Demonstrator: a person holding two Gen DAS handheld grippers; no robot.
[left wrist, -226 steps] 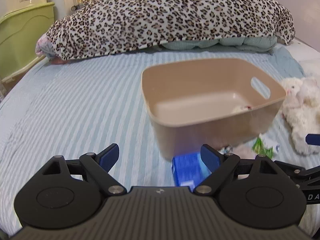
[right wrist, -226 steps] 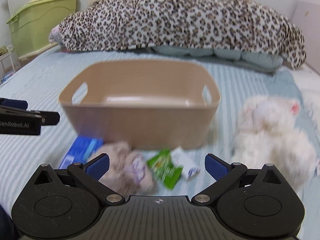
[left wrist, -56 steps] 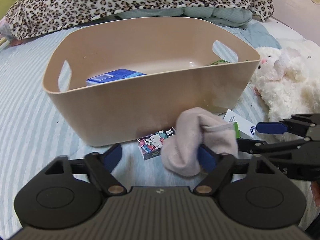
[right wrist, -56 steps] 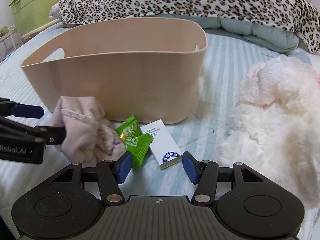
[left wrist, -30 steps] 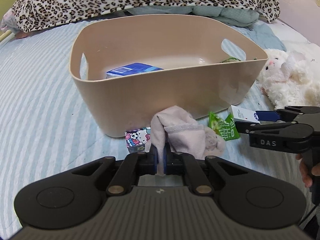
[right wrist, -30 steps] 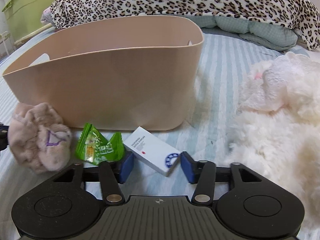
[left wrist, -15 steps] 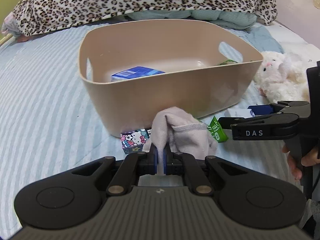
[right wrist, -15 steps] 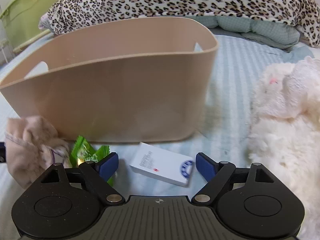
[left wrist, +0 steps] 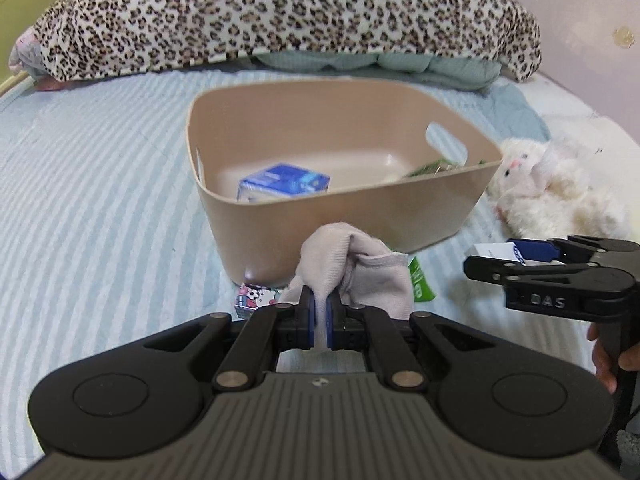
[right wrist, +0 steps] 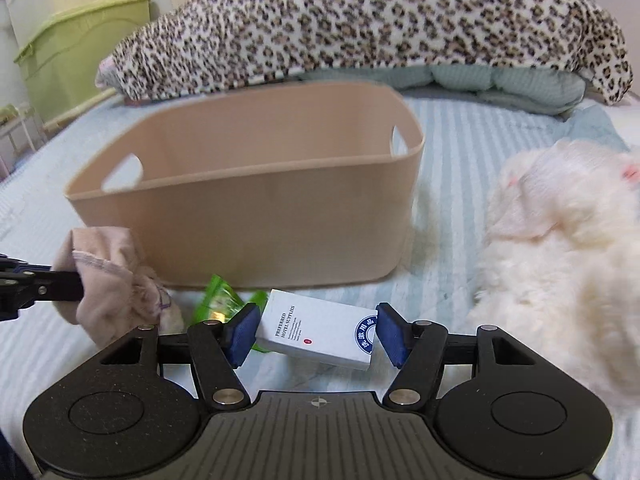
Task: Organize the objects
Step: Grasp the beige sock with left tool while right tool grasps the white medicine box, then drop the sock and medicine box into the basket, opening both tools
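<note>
Basket (left wrist: pixel 344 216) partly filled: 2 items are seen inside.
Sock (left wrist: pixel 356 268) is pinched by left gripper (left wrist: pixel 319 316); white box (right wrist: pixel 320 330) is bracketed by right gripper's (right wrist: pixel 316 334) parted fingers.

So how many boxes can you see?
3: a blue box inside the basket, a cartoon box by its front, a white box between the right gripper's fingers. More may be hidden.

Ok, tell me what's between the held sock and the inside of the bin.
Only the bin's near wall. The left gripper holds the sock low in front of it, so it must go over the rim. The bin is open-topped.
</note>
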